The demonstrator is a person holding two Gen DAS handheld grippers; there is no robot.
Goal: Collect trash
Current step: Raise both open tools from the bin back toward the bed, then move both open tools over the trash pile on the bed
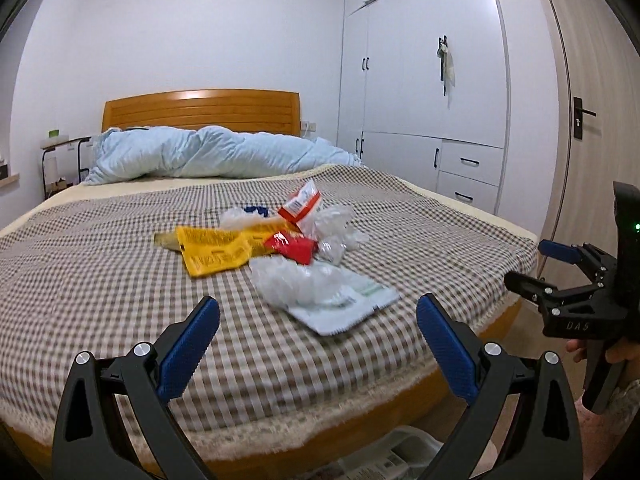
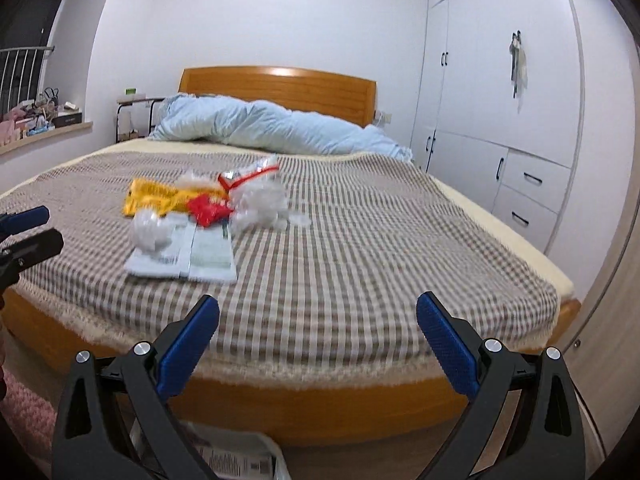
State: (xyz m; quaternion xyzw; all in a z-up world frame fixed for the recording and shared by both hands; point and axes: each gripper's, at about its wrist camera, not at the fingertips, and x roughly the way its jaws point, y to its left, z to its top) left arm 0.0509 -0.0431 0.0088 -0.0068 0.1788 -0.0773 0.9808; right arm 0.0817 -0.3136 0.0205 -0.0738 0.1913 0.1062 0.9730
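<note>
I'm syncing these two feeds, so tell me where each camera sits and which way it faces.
Left wrist: on the left gripper, open, at the bed's foot, facing the headboard; the right gripper and a hand show at right.
Right wrist: on the right gripper, open, further right, facing the same way; the left gripper's fingers show at left.
Shared: the checked bed, the trash pile and the wardrobe.

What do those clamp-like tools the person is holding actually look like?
Each is a black plastic frame with two long fingers that end in blue ridged pads, joined by silver rivets. The left gripper and right gripper look the same. Seen from the side, the right one has a pistol-style handle, a small green light and pale lettering that looks like "DAS". Beside it shows a pink, lacy-looking sleeve.
</note>
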